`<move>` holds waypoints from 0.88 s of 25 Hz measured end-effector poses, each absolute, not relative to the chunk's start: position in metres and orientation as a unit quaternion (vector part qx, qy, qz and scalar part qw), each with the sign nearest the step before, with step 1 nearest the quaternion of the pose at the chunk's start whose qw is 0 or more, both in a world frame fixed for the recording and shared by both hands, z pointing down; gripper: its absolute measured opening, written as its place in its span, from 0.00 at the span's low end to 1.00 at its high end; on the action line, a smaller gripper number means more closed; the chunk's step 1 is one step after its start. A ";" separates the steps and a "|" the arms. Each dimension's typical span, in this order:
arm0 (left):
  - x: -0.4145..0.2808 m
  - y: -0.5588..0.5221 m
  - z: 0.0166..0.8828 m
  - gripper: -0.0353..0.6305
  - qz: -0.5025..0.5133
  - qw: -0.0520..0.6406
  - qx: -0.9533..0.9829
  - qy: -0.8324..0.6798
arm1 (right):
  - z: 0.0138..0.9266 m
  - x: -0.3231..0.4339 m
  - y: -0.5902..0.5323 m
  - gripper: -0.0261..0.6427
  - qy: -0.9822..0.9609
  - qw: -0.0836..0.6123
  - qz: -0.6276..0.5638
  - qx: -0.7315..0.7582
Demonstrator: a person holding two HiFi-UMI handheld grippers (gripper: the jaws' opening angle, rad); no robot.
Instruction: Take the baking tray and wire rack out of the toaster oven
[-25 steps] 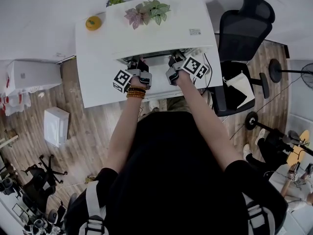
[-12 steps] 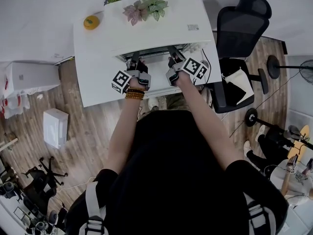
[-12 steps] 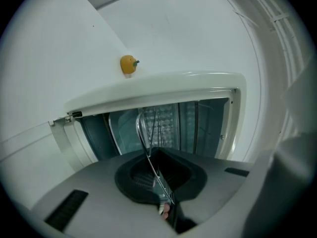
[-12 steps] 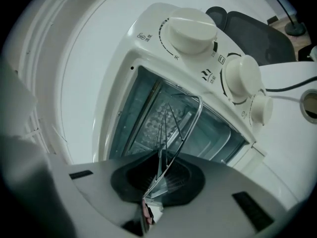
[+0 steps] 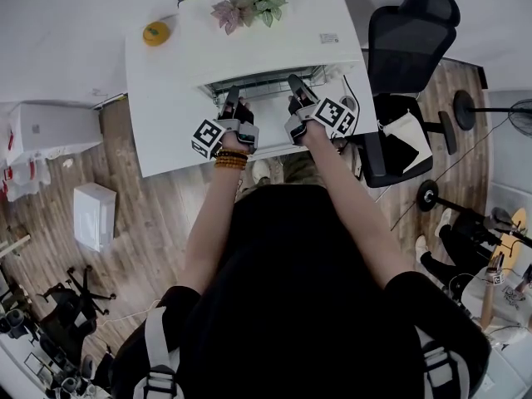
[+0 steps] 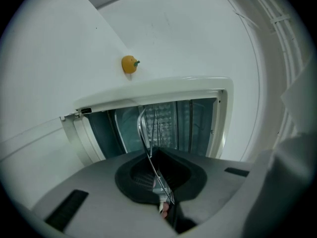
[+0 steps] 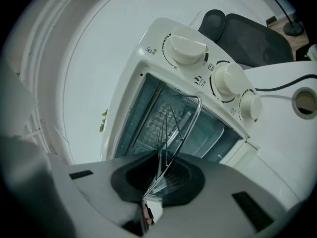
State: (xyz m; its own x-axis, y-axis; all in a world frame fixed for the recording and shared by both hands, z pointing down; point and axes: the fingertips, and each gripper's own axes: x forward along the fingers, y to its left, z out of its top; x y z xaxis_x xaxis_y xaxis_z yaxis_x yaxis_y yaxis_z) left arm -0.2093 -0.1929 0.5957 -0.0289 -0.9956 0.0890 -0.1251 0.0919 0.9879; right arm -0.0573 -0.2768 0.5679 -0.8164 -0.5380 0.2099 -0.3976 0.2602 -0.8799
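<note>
We have both grippers pinched shut on the front edge of the wire rack point(image 5: 264, 86). The left gripper point(image 5: 232, 98) holds it toward the left of the oven mouth and the right gripper point(image 5: 295, 86) toward the right. In the head view the rack's front bar runs left to right between them, and the rest of the rack reaches toward the top of the frame, into the white toaster oven point(image 5: 283, 52) on the white table point(image 5: 158, 131). We judge that the pull has to come straight toward the bottom of that frame, with both hands level so the rack does not skew in its slots. Neither hand is clearly nearer; the left sits a little lower in the frame. In the left gripper view the thin, shiny rounded rod of the rack point(image 6: 142, 133) disappears between the closed black pads of the left gripper point(image 6: 157, 170). In the right gripper view the bent corner of the rack point(image 7: 190, 128) is clamped the same way by the right gripper point(image 7: 157, 175), below three smooth cream knobs point(image 7: 188, 46). Deeper inside, a dimpled metal surface point(image 7: 161, 118) shows, but we cannot tell whether that is the baking tray or the oven's back wall. A small orange toy fruit point(image 5: 155, 32) sits at the upper left of the table, well clear.
</note>
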 end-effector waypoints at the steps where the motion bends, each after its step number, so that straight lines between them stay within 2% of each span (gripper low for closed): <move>1: -0.209 -0.191 0.596 0.09 -0.449 0.483 0.503 -0.558 | 0.568 -0.056 -0.275 0.11 0.791 0.067 -0.531 -0.296; 22: -0.190 -0.157 0.591 0.09 -0.443 0.487 0.518 -0.546 | 0.561 -0.037 -0.236 0.10 0.789 0.088 -0.533 -0.291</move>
